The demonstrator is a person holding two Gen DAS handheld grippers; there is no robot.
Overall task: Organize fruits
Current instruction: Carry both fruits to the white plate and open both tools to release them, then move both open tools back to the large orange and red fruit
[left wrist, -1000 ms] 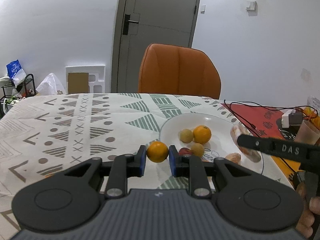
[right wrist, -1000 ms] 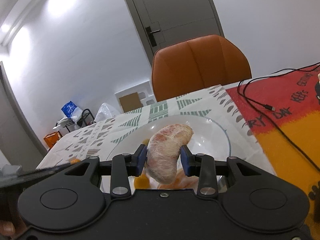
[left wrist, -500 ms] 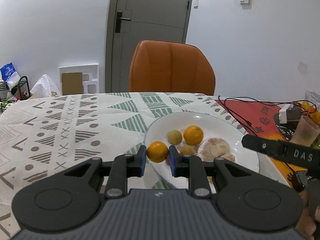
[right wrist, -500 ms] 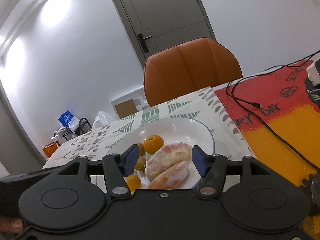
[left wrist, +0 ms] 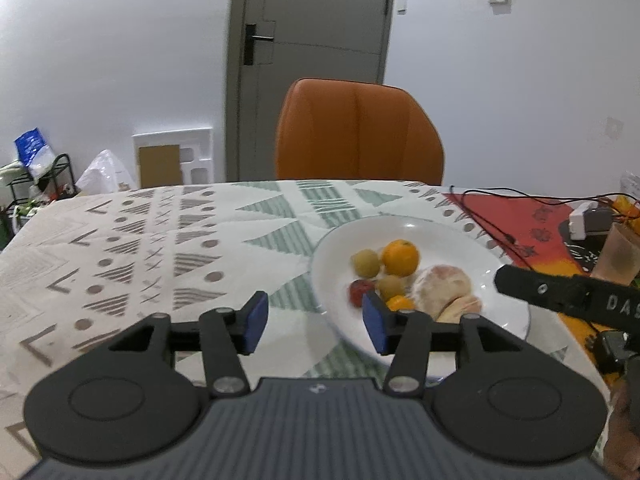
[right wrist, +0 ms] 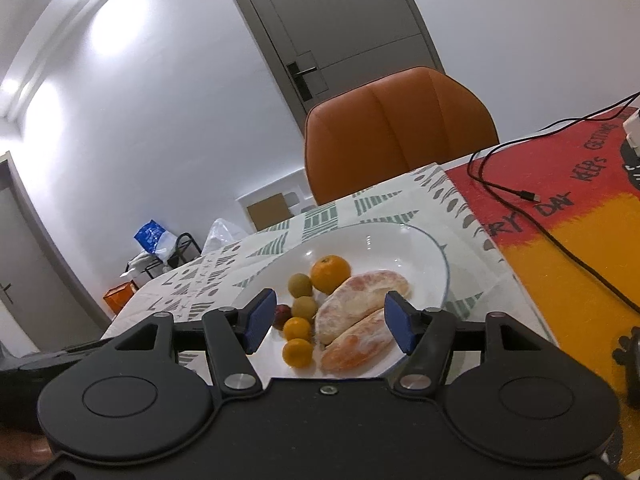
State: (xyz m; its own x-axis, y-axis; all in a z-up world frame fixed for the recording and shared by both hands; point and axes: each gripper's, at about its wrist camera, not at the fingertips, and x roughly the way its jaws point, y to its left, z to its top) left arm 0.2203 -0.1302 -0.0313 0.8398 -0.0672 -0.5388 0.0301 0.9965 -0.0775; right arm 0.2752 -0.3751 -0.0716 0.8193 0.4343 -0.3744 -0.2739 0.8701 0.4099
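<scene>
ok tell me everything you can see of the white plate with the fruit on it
The round, glossy white plate, ceramic by its look, is shallow with a thin dark line along its rim. It lies flat on the patterned tablecloth, next to the red and orange mat. It holds two peeled pomelo segments, three oranges, two yellowish round fruits and a small red fruit. Neither gripper touches it.

Table [left wrist: 160,240] bears plate [right wrist: 400,240], cable [right wrist: 560,248]

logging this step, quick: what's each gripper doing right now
left gripper: open, holding nothing.
right gripper: open, holding nothing, above the plate of fruit.
</scene>
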